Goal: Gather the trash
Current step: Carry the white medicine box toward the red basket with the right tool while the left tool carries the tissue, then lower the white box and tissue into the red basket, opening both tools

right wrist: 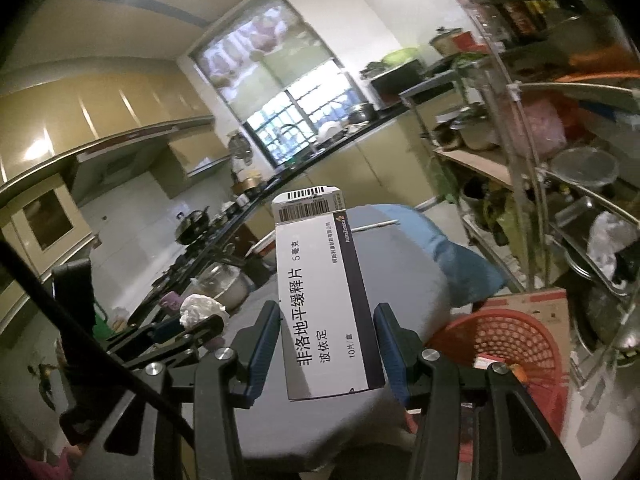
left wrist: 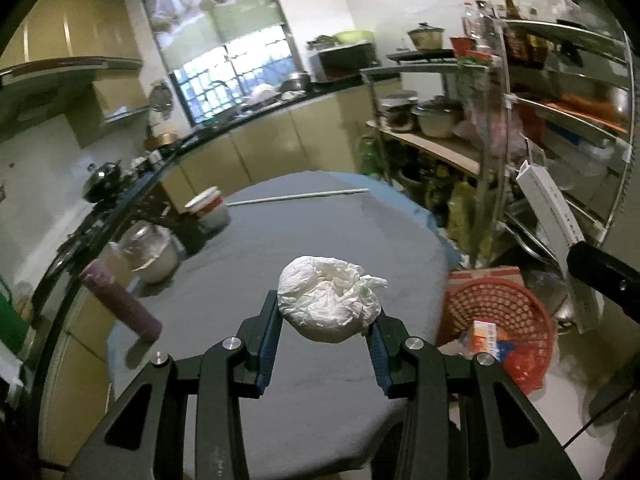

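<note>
Left wrist view shows the left gripper (left wrist: 328,332) clamped on a crumpled white tissue wad (left wrist: 330,298), creased and roughly round, pinched between both blue-padded fingers above the grey table (left wrist: 248,264). Right wrist view has the right gripper (right wrist: 326,344) around one medicine box (right wrist: 326,296), white with a dark side stripe, barcodes at its far end and black Chinese print along its face; the box stands lengthwise between the fingers, but whether the pads actually press it cannot be told. One tissue wad and one box are held, two items in all. Right of the table and lower sits one red basket (left wrist: 500,324), its near rim cut off behind the gripper, with a small orange-and-white carton (left wrist: 486,338) inside; other contents are too blurred to name. A brown cardboard box (right wrist: 528,306) lies just behind the basket. On the table's left edge are a purple cylinder (left wrist: 122,302), blurred, a metal pot (left wrist: 150,252) and a red-and-white tub (left wrist: 206,206); a thin white stick (left wrist: 296,197) lies across the far side. Farther off, steel shelves (left wrist: 560,92) hold crowded pots and bottles that are hard to make out.
</note>
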{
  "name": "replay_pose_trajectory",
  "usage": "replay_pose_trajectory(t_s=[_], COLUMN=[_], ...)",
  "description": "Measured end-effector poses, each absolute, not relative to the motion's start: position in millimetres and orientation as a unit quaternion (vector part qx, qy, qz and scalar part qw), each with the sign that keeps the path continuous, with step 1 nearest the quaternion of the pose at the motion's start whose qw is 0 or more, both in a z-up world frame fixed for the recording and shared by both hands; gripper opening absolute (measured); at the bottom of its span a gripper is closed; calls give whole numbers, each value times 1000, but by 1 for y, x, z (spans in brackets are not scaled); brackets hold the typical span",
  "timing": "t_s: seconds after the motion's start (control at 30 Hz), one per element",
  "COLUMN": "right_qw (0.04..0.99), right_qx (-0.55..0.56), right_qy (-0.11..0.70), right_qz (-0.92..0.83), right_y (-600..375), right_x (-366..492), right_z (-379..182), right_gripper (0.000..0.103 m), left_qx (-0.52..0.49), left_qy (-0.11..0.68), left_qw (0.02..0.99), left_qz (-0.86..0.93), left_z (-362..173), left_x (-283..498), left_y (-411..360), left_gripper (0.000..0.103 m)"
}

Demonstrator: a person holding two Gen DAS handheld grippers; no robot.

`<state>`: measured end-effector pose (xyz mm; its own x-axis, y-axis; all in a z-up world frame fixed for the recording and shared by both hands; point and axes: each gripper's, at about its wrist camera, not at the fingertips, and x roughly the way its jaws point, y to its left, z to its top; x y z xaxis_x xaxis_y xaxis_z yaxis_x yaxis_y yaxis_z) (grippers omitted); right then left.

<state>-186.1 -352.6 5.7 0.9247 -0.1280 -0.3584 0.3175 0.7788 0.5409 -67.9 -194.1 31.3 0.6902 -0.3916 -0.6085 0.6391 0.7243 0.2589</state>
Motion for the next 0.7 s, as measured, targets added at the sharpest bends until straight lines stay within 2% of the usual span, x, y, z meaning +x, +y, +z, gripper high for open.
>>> replay_pose_trajectory(t_s=[0.7], right_qw=[907], right_qx=[341], right_qy=[168], right_qz=[-181], right_y=[-389], right_x=[-212], right_z=[-22], right_gripper=[51], left_qx=[253], left_qy=[278], left_qw=[854], left_qz=[-360], left_z=[5], left_x=[-80], left_y=[-255], left_gripper=[42])
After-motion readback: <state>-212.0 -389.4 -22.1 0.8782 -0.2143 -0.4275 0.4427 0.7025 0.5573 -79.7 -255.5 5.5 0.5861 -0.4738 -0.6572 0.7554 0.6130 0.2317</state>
